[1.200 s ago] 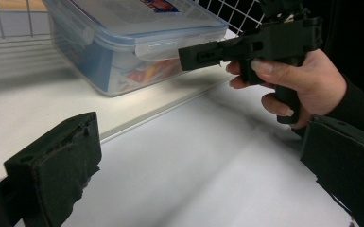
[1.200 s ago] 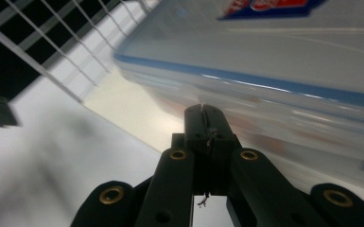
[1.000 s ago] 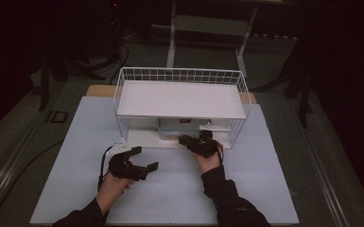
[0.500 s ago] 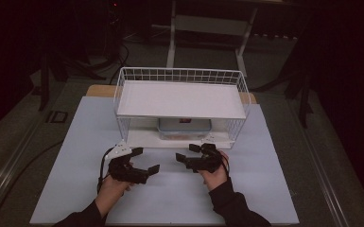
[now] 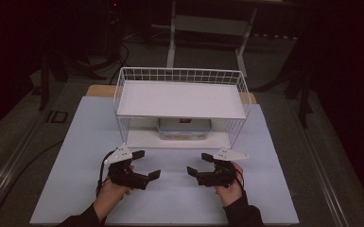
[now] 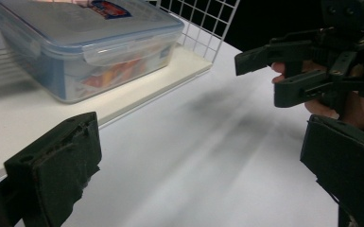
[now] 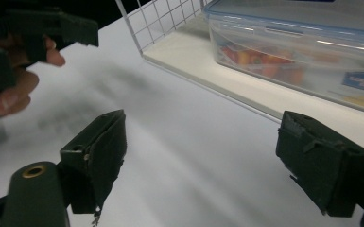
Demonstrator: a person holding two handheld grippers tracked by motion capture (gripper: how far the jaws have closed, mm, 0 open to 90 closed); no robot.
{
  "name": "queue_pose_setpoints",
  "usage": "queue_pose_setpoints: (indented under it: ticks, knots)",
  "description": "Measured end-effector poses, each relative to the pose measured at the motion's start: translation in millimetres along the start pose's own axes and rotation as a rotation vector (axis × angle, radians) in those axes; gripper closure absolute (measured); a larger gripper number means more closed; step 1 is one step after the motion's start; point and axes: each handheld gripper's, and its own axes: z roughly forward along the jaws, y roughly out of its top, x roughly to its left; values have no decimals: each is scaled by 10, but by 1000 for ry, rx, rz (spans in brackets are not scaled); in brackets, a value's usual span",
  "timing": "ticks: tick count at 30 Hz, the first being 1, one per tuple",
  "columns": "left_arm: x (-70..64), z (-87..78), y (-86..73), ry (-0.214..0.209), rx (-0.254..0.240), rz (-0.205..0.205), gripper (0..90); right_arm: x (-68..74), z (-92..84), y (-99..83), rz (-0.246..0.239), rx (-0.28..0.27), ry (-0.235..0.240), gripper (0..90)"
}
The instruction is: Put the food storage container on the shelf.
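A clear lidded food container (image 5: 184, 128) with colourful contents sits on the lower level of a white wire shelf rack (image 5: 182, 97). Both grippers hover over the white table in front of it, tips turned toward each other. My left gripper (image 5: 147, 164) is open and empty. My right gripper (image 5: 199, 163) has just been opening its jaws and stands wide with nothing between them. In the left gripper view the container (image 6: 85, 42) lies ahead on the left and the right gripper (image 6: 262, 75) is at upper right. The right gripper view has the container (image 7: 302, 42) at upper right.
The rack's upper shelf (image 5: 179, 101) overhangs the container, with wire sides around it. The white table top (image 5: 170, 198) stretches between rack and hands. The floor around the table is dark, with cables on the left and a stand (image 5: 208, 28) behind.
My right gripper has let go at the container, opened, and pulled back from the lower shelf toward the person. The container stays on the shelf. The left gripper has barely moved.
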Motion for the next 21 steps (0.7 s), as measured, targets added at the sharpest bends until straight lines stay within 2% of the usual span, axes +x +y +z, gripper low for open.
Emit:
queue_pose_setpoints:
  ticks: [2,8,13,21]
  knots:
    - [-17,-16,-4,-1,3,5,0,24,-62,-26,-14,3,-7,166]
    - [-64,-86,-15,-6,9,23,0,39,-237,-90,2,-19,-10,166]
    - [-76,-157,-58,-5,16,35,0,28,-365,-147,-12,-25,-32,166]
    - [-75,-294,-129,-15,18,41,0,-18,-543,-270,-5,-26,-72,166]
